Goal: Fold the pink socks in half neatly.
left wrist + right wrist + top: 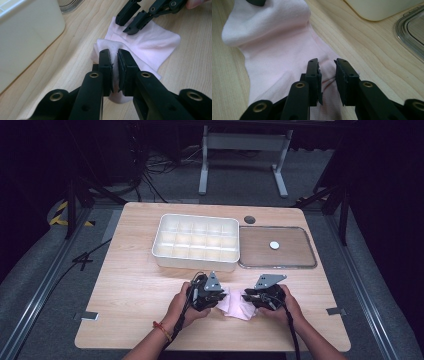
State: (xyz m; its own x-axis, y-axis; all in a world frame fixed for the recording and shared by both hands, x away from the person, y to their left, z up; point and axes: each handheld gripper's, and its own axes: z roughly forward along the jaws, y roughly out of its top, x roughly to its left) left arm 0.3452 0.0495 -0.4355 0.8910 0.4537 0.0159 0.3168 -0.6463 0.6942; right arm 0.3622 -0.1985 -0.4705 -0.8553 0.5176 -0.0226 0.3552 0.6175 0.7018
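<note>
pink cloth [150, 47] partly hidden, perhaps folded

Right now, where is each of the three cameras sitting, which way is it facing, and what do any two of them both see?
High view: above the person's side, facing forward and down on the table; both forearms, left gripper and right gripper show.
Left gripper view: rides the left gripper, looking along jaws shut on the pink cloth; the right gripper lies beyond.
Right gripper view: rides the right gripper, jaws parted over the cloth.
Shared: both gripper views show the cloth and the white tray.
</note>
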